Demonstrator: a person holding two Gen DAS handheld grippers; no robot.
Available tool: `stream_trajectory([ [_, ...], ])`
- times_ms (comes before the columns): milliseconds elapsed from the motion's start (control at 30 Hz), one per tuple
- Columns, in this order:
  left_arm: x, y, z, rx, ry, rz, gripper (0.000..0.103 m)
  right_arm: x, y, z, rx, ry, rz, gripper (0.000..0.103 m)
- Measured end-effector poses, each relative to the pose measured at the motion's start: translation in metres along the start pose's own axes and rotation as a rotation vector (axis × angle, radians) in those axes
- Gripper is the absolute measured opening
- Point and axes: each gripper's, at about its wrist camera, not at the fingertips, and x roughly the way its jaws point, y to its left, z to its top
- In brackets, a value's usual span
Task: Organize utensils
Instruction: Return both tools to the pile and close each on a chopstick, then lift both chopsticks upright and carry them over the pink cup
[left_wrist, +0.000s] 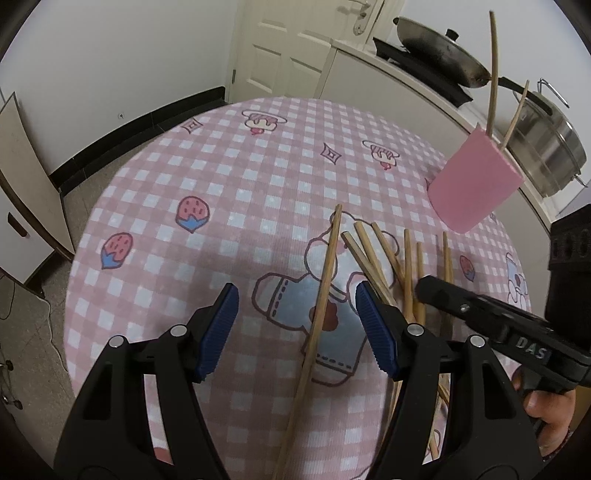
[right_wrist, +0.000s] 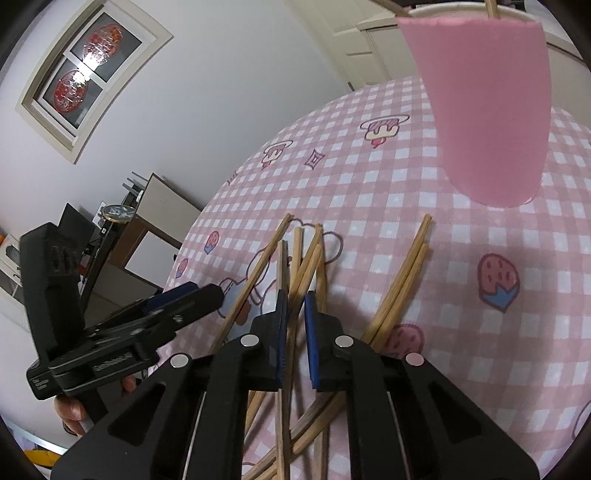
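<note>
The bamboo chopsticks (right_wrist: 306, 266), light, stiff, smooth and prone to roll, lie scattered on the table (left_wrist: 221, 177) near the pink holder (right_wrist: 484, 110); the right gripper (right_wrist: 295, 314) is clamped mid-shaft on one, while the left gripper (left_wrist: 295, 314) straddles another, jaws apart.

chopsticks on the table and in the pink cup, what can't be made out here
- Near ends of the loose chopsticks: both views, hidden under the tongs.
- Inside of the pink cup: both views show only its outer wall.
- Tops of the chopsticks in it: right wrist view, cut off by the top edge.
</note>
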Motion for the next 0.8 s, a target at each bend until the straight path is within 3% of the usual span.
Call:
stream_trajectory([
  [167, 0.013, -0.004, 0.003, 0.012, 0.02, 0.001, 0.065, -0.011, -0.005, 0.004, 0.006, -0.025, 0.007, 0.007],
  [400, 0.023, -0.01, 0.012, 0.053, 0.028, 0.062, 0.043, -0.021, -0.009, 0.009, 0.003, -0.043, 0.007, 0.007],
  [533, 0.029, -0.023, 0.011, 0.13, 0.044, 0.116, 0.041, -0.019, -0.008, 0.012, 0.001, -0.046, 0.01, 0.007],
  [600, 0.031, -0.031, 0.01, 0.173, 0.035, 0.167, 0.025, -0.018, -0.007, 0.013, -0.003, -0.048, 0.007, 0.007],
  [700, 0.032, -0.035, 0.011, 0.19, 0.038, 0.166, 0.006, -0.018, -0.006, 0.015, -0.007, -0.051, 0.005, 0.007],
  [800, 0.03, -0.034, 0.013, 0.171, 0.033, 0.168, 0.006, -0.022, -0.004, 0.014, -0.014, -0.059, 0.005, 0.007],
])
